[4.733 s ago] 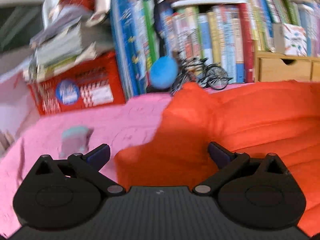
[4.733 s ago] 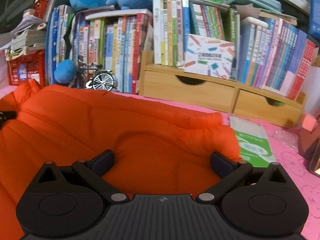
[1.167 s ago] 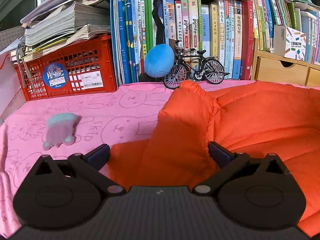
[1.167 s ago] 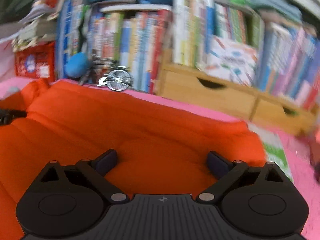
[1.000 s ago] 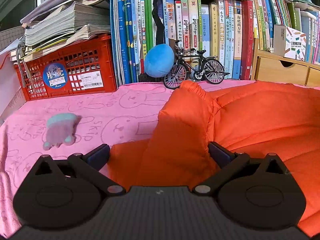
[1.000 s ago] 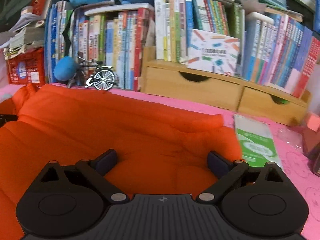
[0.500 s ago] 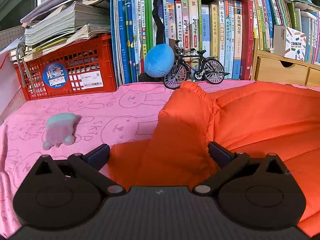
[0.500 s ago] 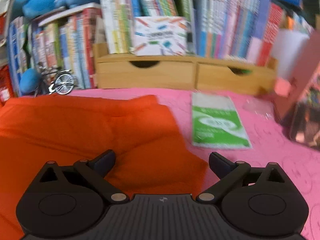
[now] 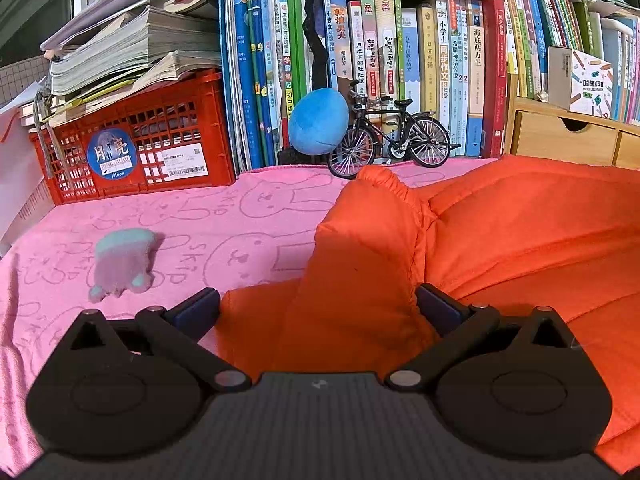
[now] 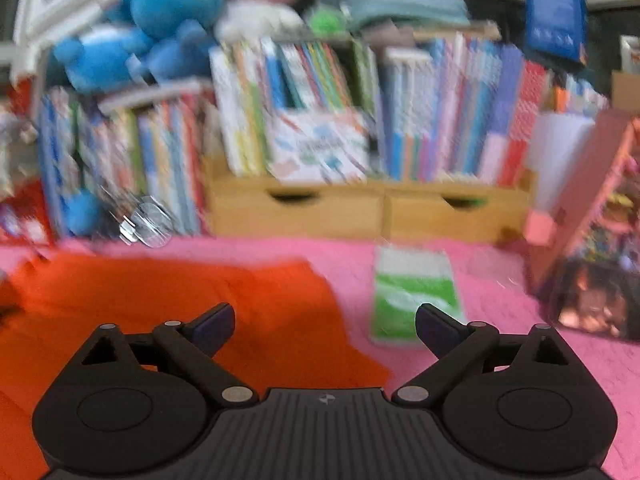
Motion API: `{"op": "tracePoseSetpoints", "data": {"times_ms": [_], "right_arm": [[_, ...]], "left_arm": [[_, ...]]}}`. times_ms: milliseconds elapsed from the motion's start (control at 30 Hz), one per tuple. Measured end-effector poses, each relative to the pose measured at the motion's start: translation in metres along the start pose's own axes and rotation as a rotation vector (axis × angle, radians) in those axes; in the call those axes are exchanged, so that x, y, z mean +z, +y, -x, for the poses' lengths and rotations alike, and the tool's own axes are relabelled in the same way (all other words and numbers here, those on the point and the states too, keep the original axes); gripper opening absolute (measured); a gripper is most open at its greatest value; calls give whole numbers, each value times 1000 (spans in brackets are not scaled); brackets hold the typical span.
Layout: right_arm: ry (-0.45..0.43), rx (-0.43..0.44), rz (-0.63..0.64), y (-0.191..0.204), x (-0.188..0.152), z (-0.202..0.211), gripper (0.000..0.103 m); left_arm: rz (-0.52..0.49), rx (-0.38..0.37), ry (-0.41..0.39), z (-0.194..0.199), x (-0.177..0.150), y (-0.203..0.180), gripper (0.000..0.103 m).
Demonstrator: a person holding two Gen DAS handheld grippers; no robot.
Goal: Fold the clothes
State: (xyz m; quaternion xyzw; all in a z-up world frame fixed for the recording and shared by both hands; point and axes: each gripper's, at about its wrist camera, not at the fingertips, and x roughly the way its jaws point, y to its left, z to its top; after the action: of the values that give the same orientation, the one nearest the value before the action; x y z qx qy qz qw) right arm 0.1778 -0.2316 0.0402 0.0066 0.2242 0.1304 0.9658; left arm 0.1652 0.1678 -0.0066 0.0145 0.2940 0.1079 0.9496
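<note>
Across the pink worktop point(image 9: 248, 216) I see the orange jacket point(image 9: 520, 240) spread out, filling the right half of my left view and running off its right edge. One puffy sleeve point(image 9: 368, 248) stands folded up at the jacket's left side, its cuff pointing toward the back edge. My left gripper point(image 9: 318, 308) sits low over that sleeve with its jaws wide; the sleeve's base lies between the two fingers, with orange fabric right up against the right one, but nothing is pinched. Left of the sleeve, a small grey-and-teal plush point(image 9: 120, 264) lies alone on bare pink cloth. Along the back edge stand a red crate point(image 9: 136, 148) stacked with papers, a row of books point(image 9: 400, 72), a blue ball point(image 9: 318, 122) and a model bicycle point(image 9: 392, 138) just beside it, then wooden drawers point(image 9: 560, 136) at the right.

My right view is blurred by motion. My right gripper point(image 10: 324, 326) is also spread wide and holds nothing. It hovers over the jacket's right end point(image 10: 200, 308), whose edge lies between the fingers, with bare pink cloth beyond it. A green booklet point(image 10: 412, 296) lies flat near the jacket, apart from it, in front of the drawers point(image 10: 360, 212). Blue plush toys point(image 10: 132, 40) sit on top of the books.
</note>
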Motion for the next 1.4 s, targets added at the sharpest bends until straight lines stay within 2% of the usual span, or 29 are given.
{"op": "tracePoseSetpoints", "data": {"times_ms": [67, 200, 333, 433, 500, 567, 1100, 1300, 1400], "right_arm": [[-18, 88, 3, 18, 11, 4, 100], [-6, 264, 85, 84, 22, -9, 100], [39, 359, 147, 139, 22, -32, 100], [102, 344, 184, 157, 12, -54, 101], [153, 265, 262, 160, -4, -70, 103], [122, 279, 278, 145, -12, -72, 103], [133, 105, 149, 34, -26, -62, 103], [125, 63, 116, 22, -31, -57, 103], [125, -12, 98, 12, -34, -55, 102]], "left_arm": [[0, 1, 0, 0, 0, 0, 103], [-1, 7, 1, 0, 0, -1, 103], [-4, 14, 1, 0, 1, -2, 103], [-1, 13, 2, 0, 1, -1, 103], [5, 8, 1, 0, 1, 0, 103], [8, 4, 2, 0, 1, 1, 103], [19, -3, 5, 0, 2, 1, 103], [23, -6, 6, 0, 3, 2, 103], [24, -7, 6, 0, 3, 2, 103]]}}
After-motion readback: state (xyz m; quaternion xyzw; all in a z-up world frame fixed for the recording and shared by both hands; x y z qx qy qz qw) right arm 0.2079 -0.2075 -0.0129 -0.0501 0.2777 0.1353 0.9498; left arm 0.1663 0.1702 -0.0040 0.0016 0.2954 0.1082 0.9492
